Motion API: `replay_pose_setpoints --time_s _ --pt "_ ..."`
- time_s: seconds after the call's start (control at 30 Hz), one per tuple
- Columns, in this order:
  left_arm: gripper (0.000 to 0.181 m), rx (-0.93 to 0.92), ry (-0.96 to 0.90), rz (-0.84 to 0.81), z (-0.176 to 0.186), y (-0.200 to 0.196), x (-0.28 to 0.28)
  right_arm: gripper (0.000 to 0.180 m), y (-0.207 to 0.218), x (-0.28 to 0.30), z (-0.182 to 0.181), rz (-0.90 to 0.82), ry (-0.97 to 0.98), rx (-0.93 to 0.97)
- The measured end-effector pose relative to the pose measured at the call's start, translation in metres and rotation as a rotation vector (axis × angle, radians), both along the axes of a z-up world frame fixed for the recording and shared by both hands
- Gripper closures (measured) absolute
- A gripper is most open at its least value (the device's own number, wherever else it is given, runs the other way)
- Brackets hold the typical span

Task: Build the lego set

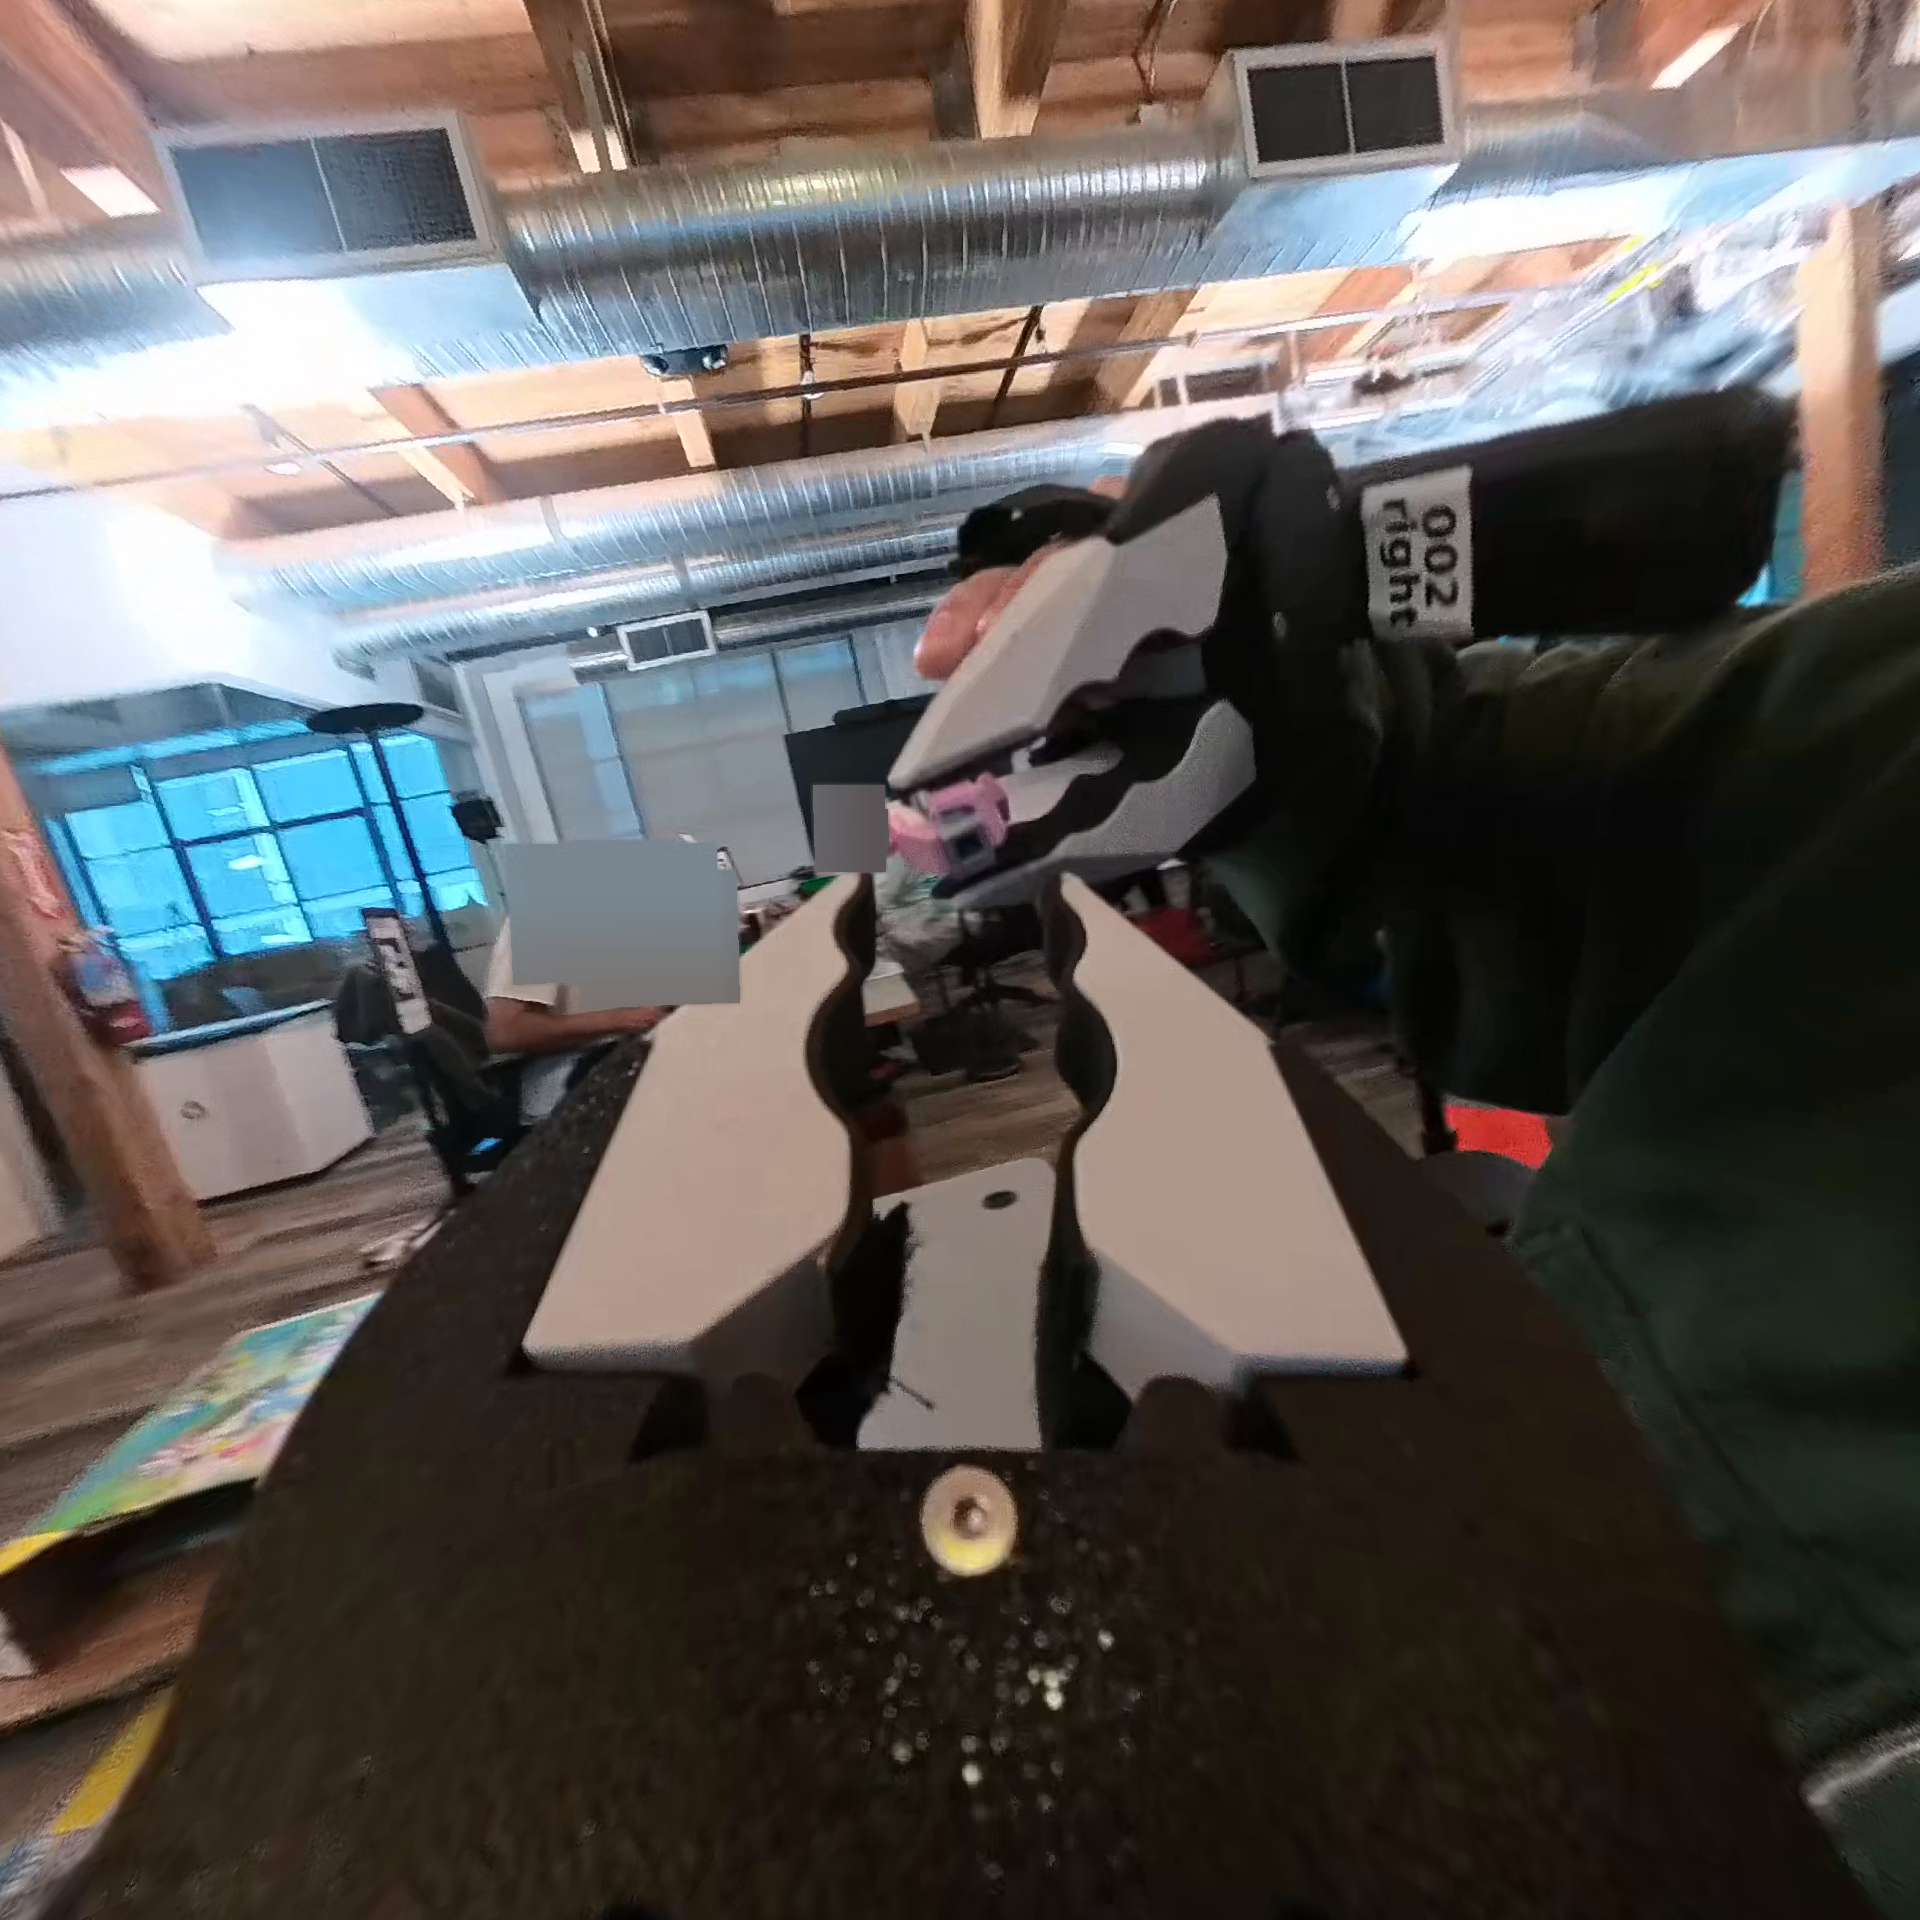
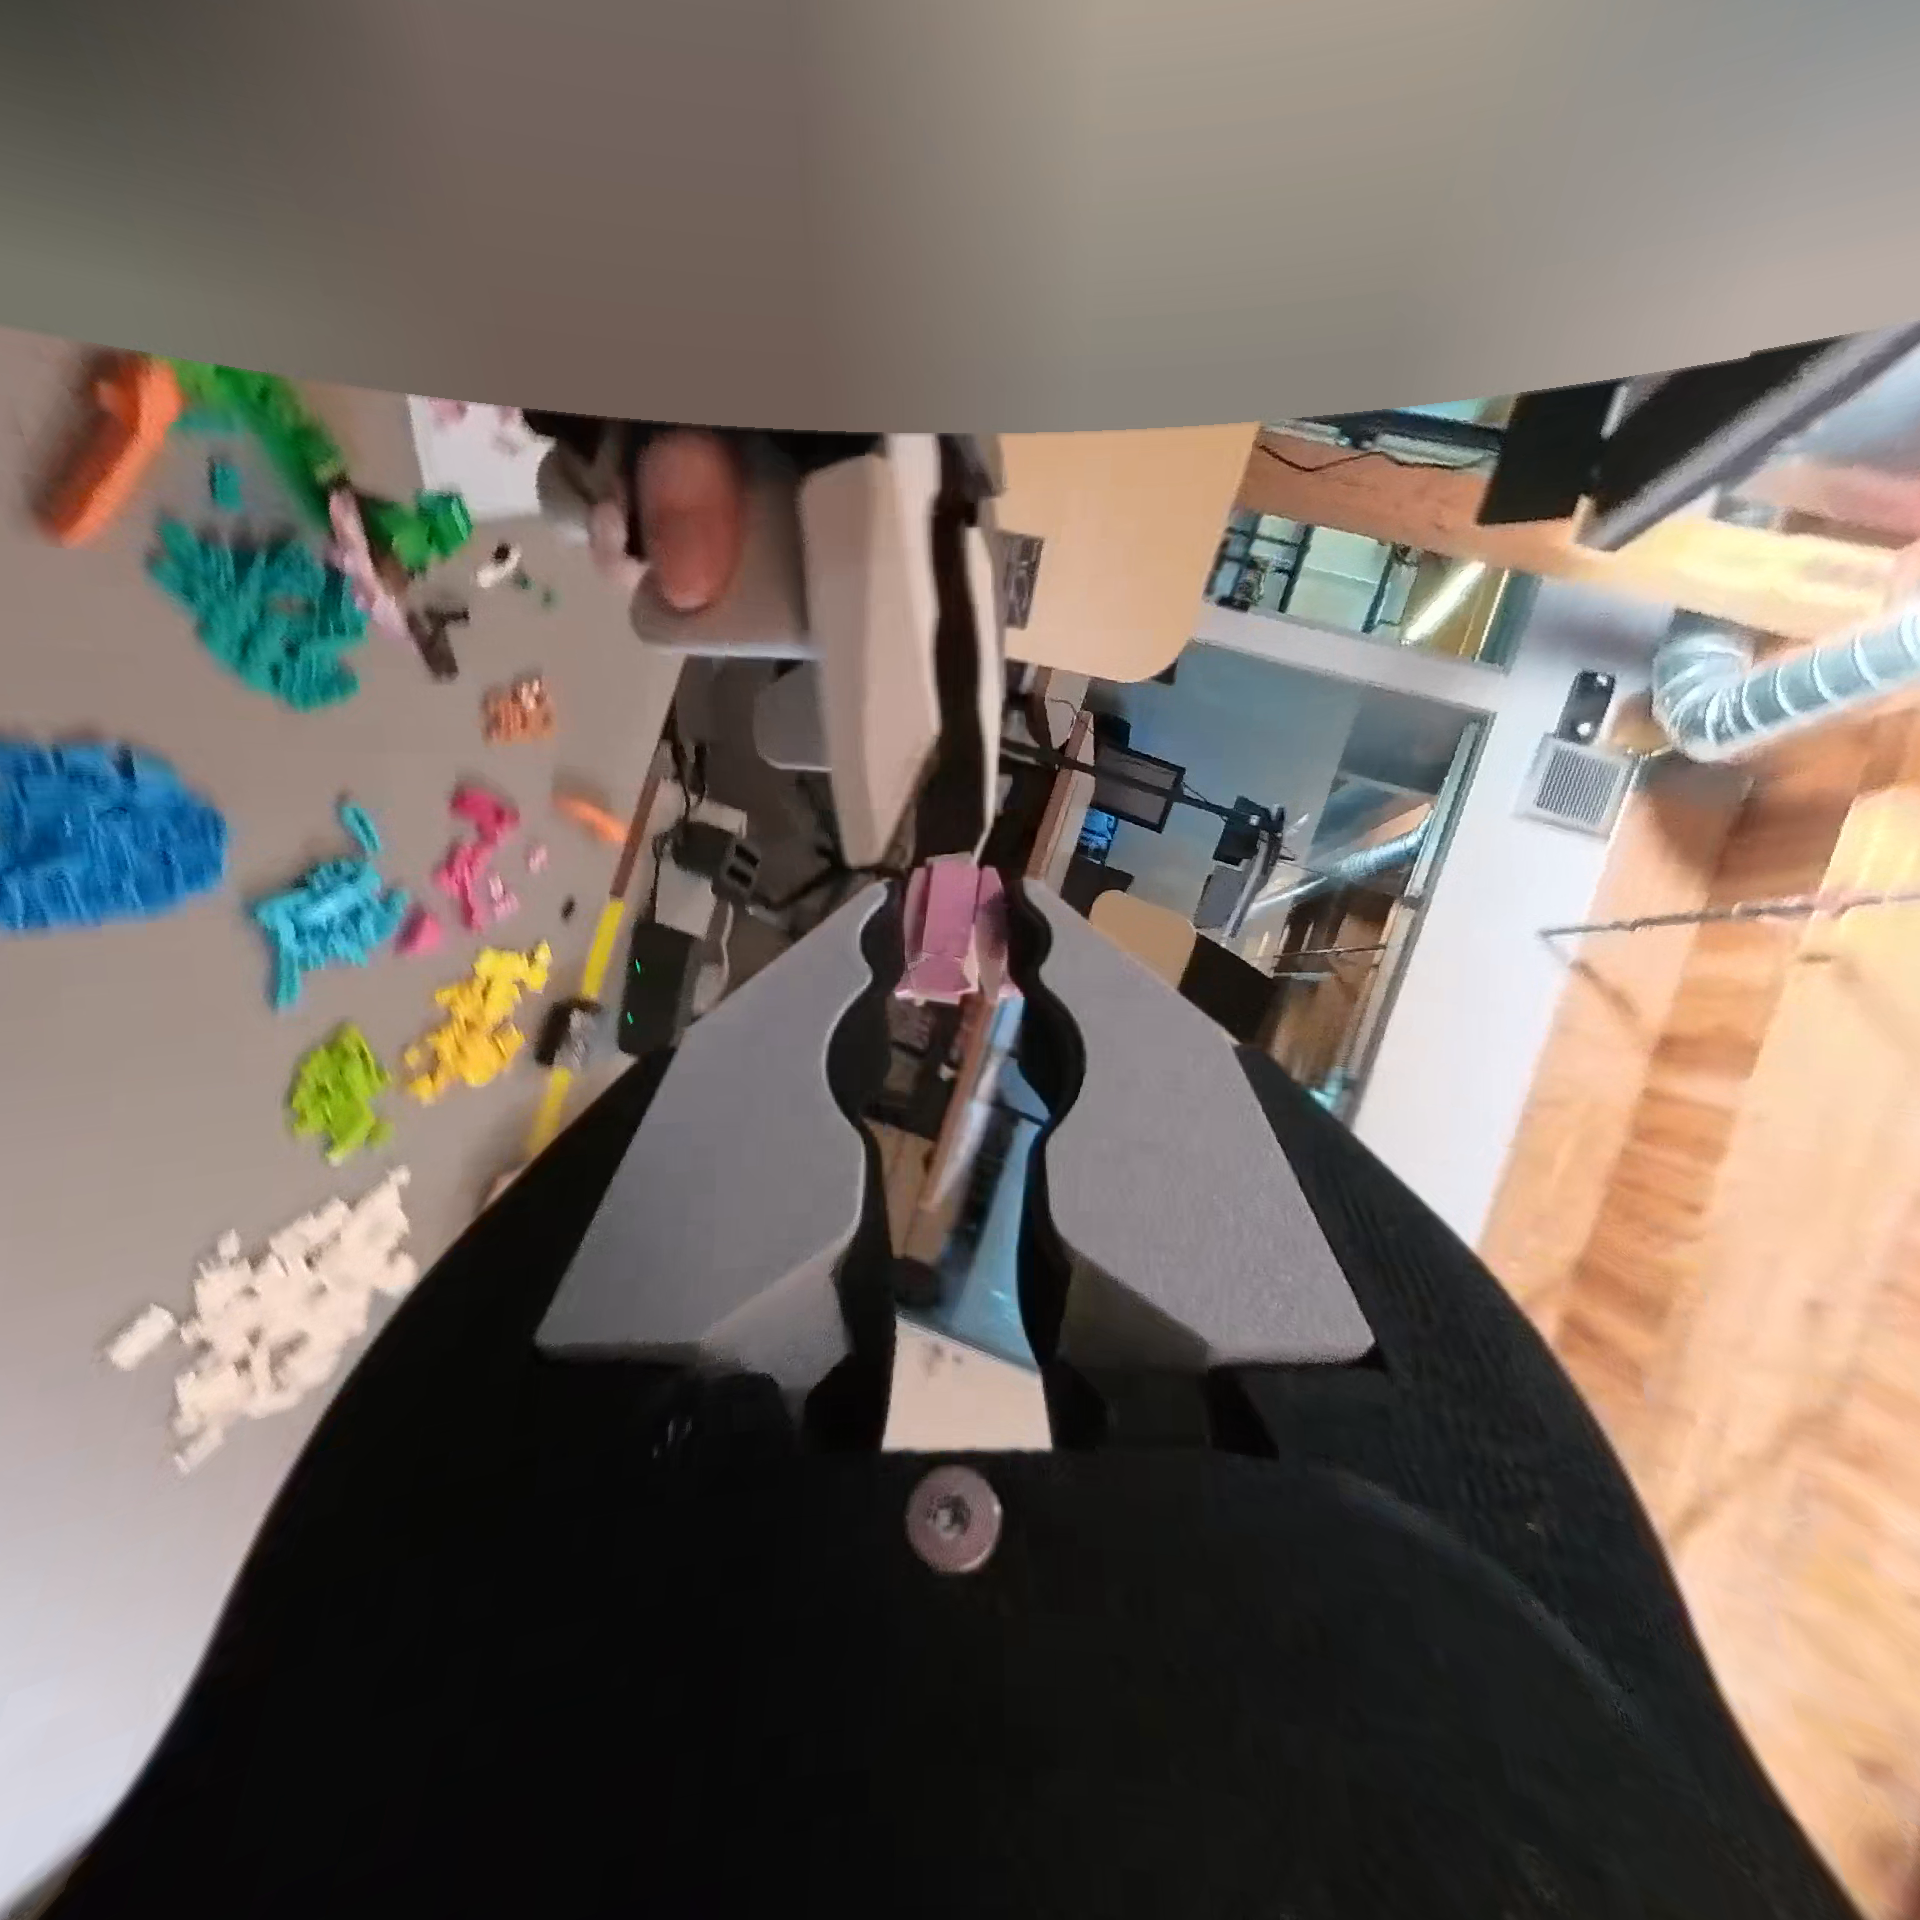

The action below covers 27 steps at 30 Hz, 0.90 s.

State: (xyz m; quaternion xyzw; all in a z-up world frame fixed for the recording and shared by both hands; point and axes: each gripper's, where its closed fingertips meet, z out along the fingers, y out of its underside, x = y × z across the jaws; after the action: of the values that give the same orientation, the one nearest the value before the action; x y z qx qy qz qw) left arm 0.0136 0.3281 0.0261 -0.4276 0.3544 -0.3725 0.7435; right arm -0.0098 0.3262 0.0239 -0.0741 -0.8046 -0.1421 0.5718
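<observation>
1. The right gripper [image 1: 935, 831] is raised in the air, its fingers [image 1: 997, 686] pinched together on a small pink lego piece [image 1: 951, 836]; the piece sits at the very tips, with a bluish square face turned toward the left wrist camera.
2. In the right wrist view the same pink lego piece [image 2: 945, 935] shows between the tips of the right gripper [image 2: 951, 914], gripped on both sides.
3. The left gripper [image 1: 961, 894] points up at the right one; its fingers [image 1: 748, 1122] stand apart with a clear gap and nothing between them; the tips lie just below the pink piece, and whether they touch it I cannot tell.
4. From the right wrist view the left gripper [image 2: 935, 831] comes in from above, its tips just beside the pink piece; a hand [image 2: 681, 530] wraps round its body.
5. A grey worktop [image 2: 104, 1143] carries lego bricks sorted by colour: a blue pile [image 2: 99, 836], a teal pile [image 2: 260, 613], a yellow pile [image 2: 478, 1023], a lime pile [image 2: 338, 1086], a white pile [image 2: 281, 1299] and a pink pile [image 2: 478, 852]; all are well apart from the grippers.
6. A dark green sleeve [image 1: 1662, 935] fills the right side of the left wrist view; a colourful booklet [image 1: 208, 1434] lies at lower left.
</observation>
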Motion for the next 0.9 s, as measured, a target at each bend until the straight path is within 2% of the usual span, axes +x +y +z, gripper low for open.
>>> replay_pose_setpoints --time_s 0.2,0.3,0.5,0.8,0.9 --pt "0.143 0.228 -0.042 0.194 0.014 0.001 -0.004 0.162 -0.011 -0.003 0.022 0.095 0.187 -0.307" --pt "0.148 0.352 -0.133 0.189 0.024 -0.014 -0.005 0.162 -0.022 -0.001 0.033 0.186 0.289 -0.389" --pt "0.147 0.322 -0.272 -0.001 0.035 -0.035 -0.009 0.162 -0.027 0.009 0.041 0.275 0.438 -0.292" --pt "0.145 0.276 -0.196 0.147 0.036 -0.03 0.015 0.162 -0.03 0.021 0.034 0.312 0.488 -0.169" --pt "0.151 0.265 -0.18 0.192 0.035 -0.03 0.024 0.162 -0.03 0.023 0.034 0.318 0.508 -0.143"
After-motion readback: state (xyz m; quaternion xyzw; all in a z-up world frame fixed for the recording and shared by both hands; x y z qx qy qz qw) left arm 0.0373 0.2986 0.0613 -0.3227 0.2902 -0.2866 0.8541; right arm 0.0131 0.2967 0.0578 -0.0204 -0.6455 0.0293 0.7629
